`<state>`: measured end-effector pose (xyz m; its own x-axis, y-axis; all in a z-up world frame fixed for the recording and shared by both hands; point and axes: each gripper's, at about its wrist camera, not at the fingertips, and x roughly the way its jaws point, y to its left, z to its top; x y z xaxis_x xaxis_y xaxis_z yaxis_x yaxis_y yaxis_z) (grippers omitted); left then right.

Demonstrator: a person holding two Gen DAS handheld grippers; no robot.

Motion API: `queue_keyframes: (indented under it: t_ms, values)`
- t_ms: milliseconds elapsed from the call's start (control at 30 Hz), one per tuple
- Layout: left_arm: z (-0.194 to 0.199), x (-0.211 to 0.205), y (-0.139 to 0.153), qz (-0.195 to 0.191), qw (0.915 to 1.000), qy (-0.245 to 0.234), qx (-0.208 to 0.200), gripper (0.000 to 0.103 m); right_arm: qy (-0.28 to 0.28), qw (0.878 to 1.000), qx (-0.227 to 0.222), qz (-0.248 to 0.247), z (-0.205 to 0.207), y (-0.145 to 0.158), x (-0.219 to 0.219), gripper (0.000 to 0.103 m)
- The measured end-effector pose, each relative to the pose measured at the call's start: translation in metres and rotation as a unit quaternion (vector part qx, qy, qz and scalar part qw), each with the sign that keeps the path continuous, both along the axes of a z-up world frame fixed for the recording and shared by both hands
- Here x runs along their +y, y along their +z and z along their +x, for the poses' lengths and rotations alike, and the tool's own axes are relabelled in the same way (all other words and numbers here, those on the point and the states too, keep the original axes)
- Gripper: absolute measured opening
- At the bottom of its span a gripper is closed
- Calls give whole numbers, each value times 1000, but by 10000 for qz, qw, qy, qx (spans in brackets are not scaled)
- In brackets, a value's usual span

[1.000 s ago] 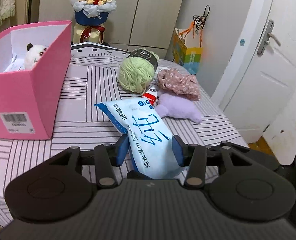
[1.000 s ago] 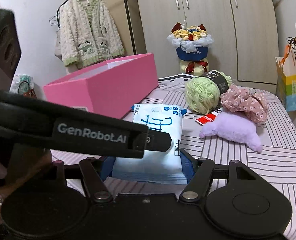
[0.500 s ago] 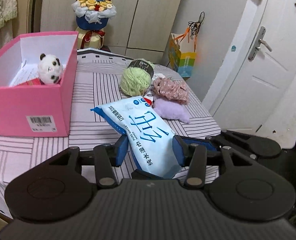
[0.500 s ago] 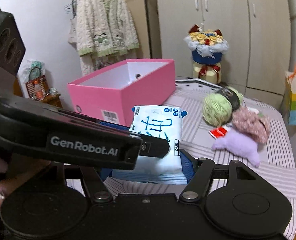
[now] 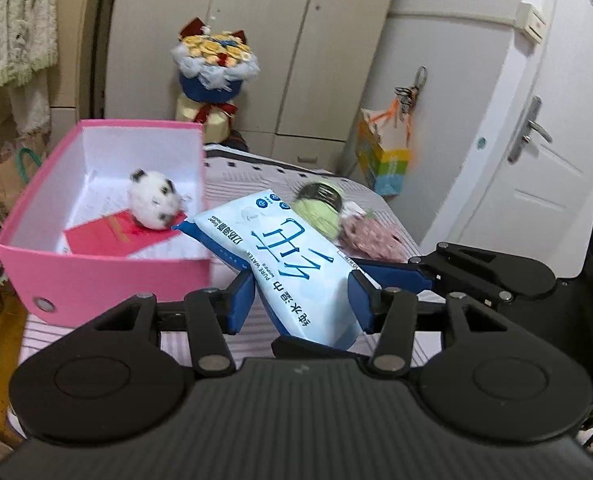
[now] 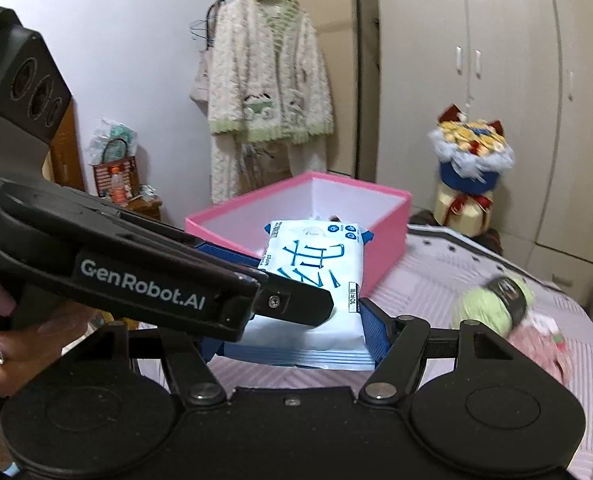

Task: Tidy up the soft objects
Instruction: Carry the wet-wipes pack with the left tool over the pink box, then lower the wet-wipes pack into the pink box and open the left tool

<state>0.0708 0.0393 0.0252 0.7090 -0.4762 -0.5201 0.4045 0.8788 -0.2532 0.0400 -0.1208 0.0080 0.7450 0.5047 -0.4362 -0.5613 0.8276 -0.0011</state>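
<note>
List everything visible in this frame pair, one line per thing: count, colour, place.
wipes pack: 1, white and blue, between both grippers, above the bed
box: 1, pink, open, on the bed
panda toy: 1, white and black, inside the box
red packet: 1, inside the box
yarn ball: 1, green, on the bed
floral cloth: 1, pink, beside the yarn ball
bouquet: 1, blue-wrapped, by the wardrobe
cardigan: 1, cream, hanging
left gripper: on the pack
right gripper: on the pack
hand: 1, holding the left gripper

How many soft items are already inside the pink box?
1: a panda plush lies in the pink box, partly on a red packet. The near wall may hide more.
</note>
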Motion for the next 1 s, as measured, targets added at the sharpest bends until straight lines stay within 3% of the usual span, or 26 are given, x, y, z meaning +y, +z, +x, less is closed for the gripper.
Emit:
queue_keyframes:
  t_ms: [400,767,1000]
  values:
    - [76,56,8,-243,9970,428,602,49,471,9986,132,-191,67,16,51,73]
    - [145,93,-17,-374,9859,999,1292,49,915,9929,738,-191,146,0,86,73]
    - [168,96,-35,-379,9810,1083,1566,49,1000,9900,705,-702,158,-14,101,73]
